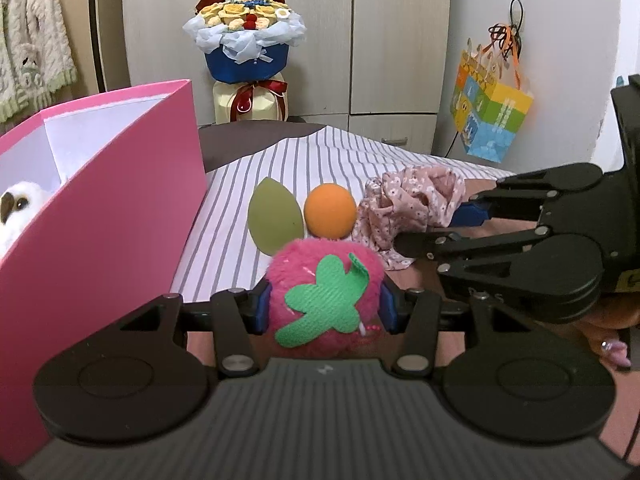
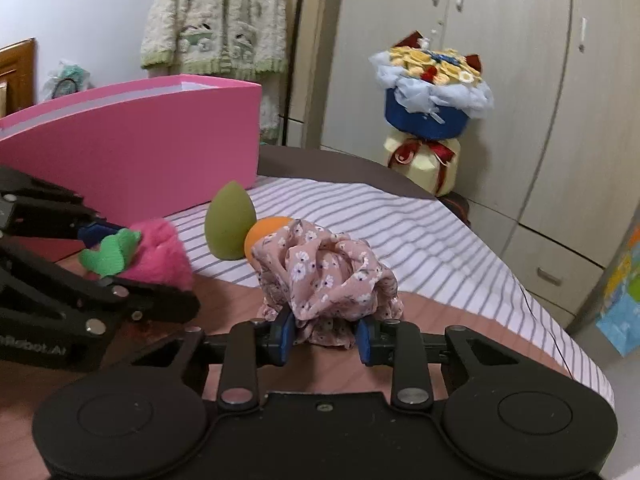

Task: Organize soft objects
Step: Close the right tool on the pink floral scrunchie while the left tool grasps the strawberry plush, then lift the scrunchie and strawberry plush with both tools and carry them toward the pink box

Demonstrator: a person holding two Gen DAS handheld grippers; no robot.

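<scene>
My left gripper (image 1: 324, 306) is shut on a pink plush strawberry (image 1: 324, 300) with a green felt leaf; the strawberry also shows in the right wrist view (image 2: 154, 254). My right gripper (image 2: 324, 334) is shut on a pink floral scrunchie (image 2: 328, 276), which also shows in the left wrist view (image 1: 404, 208). A green sponge egg (image 1: 274, 216) and an orange ball (image 1: 330, 210) rest on the striped cloth (image 1: 320, 160) just beyond. The open pink box (image 1: 104, 208) stands at the left with a white plush toy (image 1: 16, 210) inside.
A flower bouquet (image 1: 246, 32) stands at the back by the wardrobe (image 1: 400, 40). A colourful paper bag (image 1: 490, 116) hangs at the right. A fluffy garment (image 2: 216, 16) hangs behind the box. The wooden table (image 2: 460, 312) edge falls off at the right.
</scene>
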